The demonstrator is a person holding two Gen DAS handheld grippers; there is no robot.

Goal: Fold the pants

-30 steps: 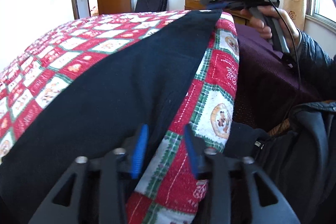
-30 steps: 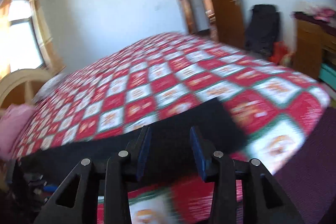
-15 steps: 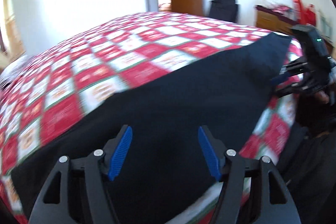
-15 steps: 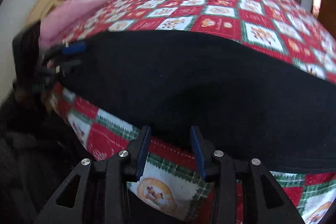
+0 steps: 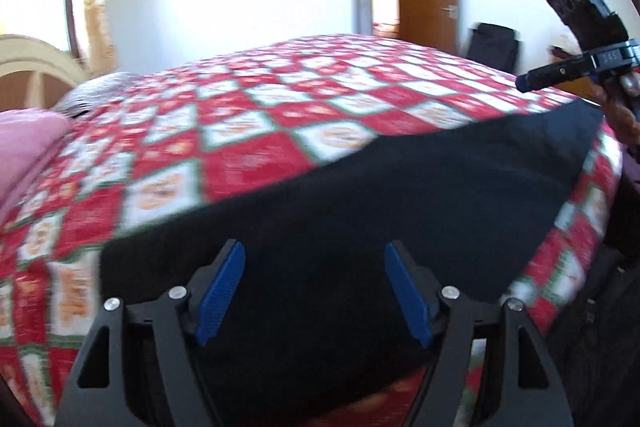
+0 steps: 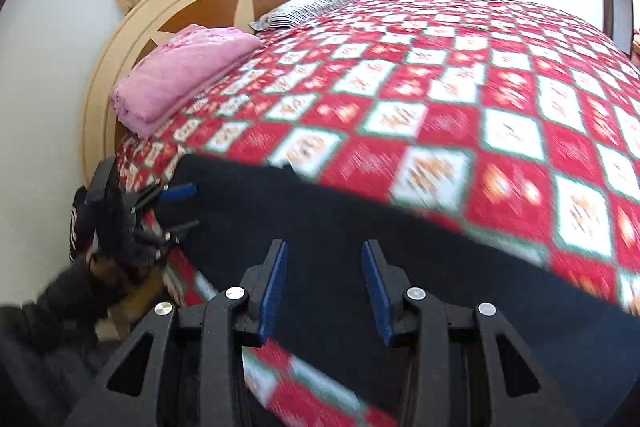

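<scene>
Both grippers hang over the near edge of the bed [image 6: 500, 75], each empty-handed: the left gripper [image 5: 316, 291] has its blue pads spread wide and its jaws are opening, with only the dark cloth seen beyond the gap and nothing pressed between them; the right gripper [image 6: 325, 287] stands part-open, narrower than the left, its pads likewise clear of the fabric. Between them lie the pants [image 5: 380, 207], a long dark strip stretched flat along the near side of the red-and-white checked bedspread [image 5: 248, 131], one end near the left gripper towards the headboard [image 6: 132, 27], the other reaching to the right, where the right gripper shows in the left wrist view, held in a hand [image 5: 624, 107] just above that far corner. A folded pink blanket [image 6: 180, 75] sits well apart by the headboard. The pants look soft and limp (a heavy knit or fleece, by my guess, though the blur hides the weave), so they should drape and sag rather than hold shape, and are not likely to slip much on the quilted cover. I judge the best hold to be at the two end corners or along one end's edge, pinching both layers together so the fold carries over evenly.
</scene>
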